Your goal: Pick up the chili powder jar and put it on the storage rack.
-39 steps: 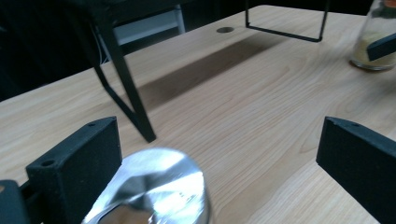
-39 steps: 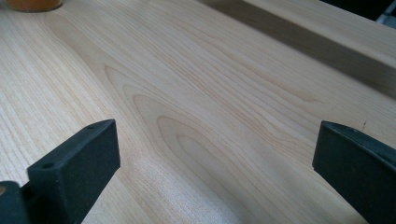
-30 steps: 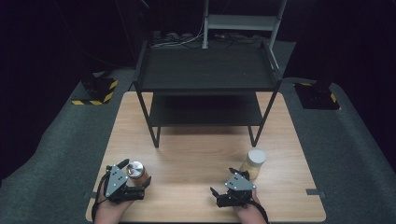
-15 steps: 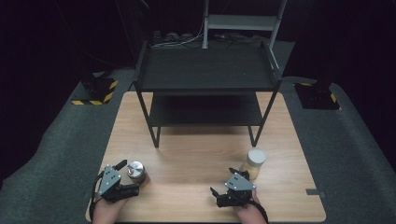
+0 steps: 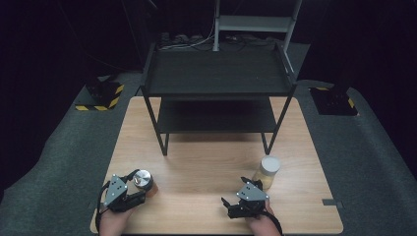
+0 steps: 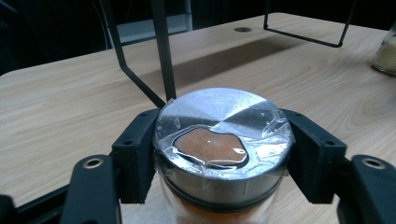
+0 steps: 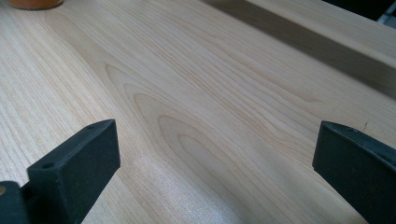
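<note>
Silver-lidded jar (image 6: 223, 140) w/ orange contents betw. black pads (image 6: 135, 154); pale wood-grain table (image 7: 196, 93); black shelf rack (image 5: 216, 73) beyond.

From my console I see a light wooden table (image 5: 206, 162) set on a dark grey carpeted floor (image 5: 59, 162). A black two-tier metal shelf rack (image 5: 216, 73) stands on the far half of the table, its upper tray and lower shelf both bare, its thin legs planted on the wood. Off the table's right front part stands a jar with a pale lid (image 5: 268, 169), holding something yellowish. Beyond the table's far corners I make out two black bases edged with yellow-and-black hazard tape (image 5: 101, 96), and a light grey frame (image 5: 255, 22) rises behind the rack
</note>
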The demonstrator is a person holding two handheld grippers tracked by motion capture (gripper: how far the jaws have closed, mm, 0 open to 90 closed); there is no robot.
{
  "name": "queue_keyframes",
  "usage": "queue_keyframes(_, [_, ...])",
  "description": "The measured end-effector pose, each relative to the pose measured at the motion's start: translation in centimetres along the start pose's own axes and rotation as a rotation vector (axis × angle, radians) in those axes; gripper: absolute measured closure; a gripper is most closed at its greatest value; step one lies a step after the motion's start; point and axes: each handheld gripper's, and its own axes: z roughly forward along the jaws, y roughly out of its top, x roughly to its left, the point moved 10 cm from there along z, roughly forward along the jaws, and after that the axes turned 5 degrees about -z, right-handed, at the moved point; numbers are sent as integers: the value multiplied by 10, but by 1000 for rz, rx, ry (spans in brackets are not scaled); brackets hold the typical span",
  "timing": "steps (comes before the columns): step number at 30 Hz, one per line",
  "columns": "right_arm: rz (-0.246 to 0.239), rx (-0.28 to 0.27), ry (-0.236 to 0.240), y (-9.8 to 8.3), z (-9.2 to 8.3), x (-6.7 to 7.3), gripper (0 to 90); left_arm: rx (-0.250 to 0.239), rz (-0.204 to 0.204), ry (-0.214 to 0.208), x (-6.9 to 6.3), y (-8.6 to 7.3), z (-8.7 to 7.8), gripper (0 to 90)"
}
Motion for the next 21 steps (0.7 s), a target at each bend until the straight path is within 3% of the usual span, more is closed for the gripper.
queue_keyframes(14, [-1,1,0,0,0,0,0,-9,-40,-6,2,0,-1,351])
queue_keyframes(21, [-1,8,-1,0,0,0,0,-17,-32,0,0,2,-3,351])
